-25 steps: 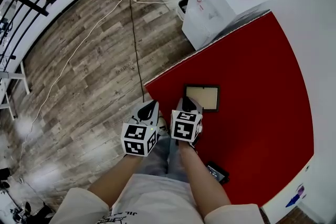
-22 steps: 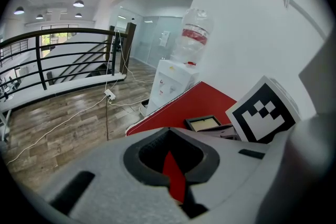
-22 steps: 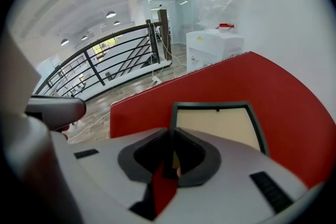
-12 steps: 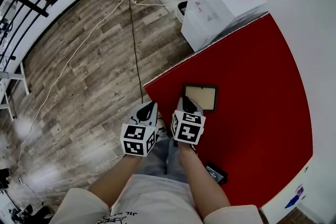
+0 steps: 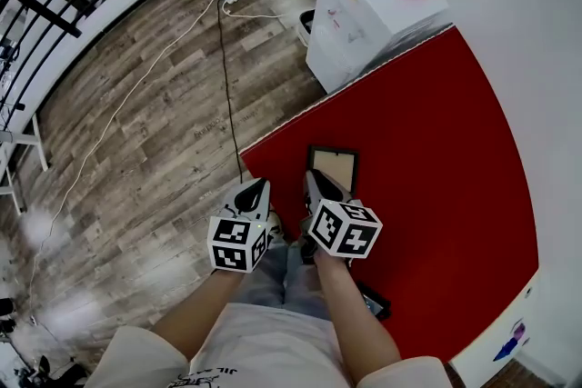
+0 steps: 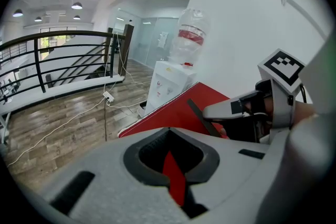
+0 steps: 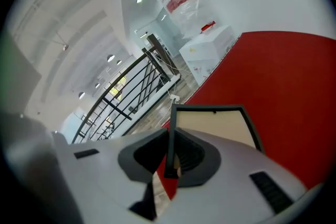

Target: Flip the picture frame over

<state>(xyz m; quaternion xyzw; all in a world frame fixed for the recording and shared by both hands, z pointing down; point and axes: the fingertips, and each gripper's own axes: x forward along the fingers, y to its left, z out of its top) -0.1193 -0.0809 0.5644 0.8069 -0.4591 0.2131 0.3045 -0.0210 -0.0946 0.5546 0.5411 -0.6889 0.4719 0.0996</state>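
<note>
Black picture frame, edge in right claw

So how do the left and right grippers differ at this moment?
The right gripper is shut on the edge of the frame; the left gripper is shut on nothing. The right gripper is rolled to one side; the left gripper sits squarer. The right gripper is over the red table; the left gripper is at its edge. Both point forward and down, side by side.

The left tongs sit closed above the red surface. Over its right part, the right tongs grip the tilted picture frame. Beyond it stands a water dispenser.
</note>
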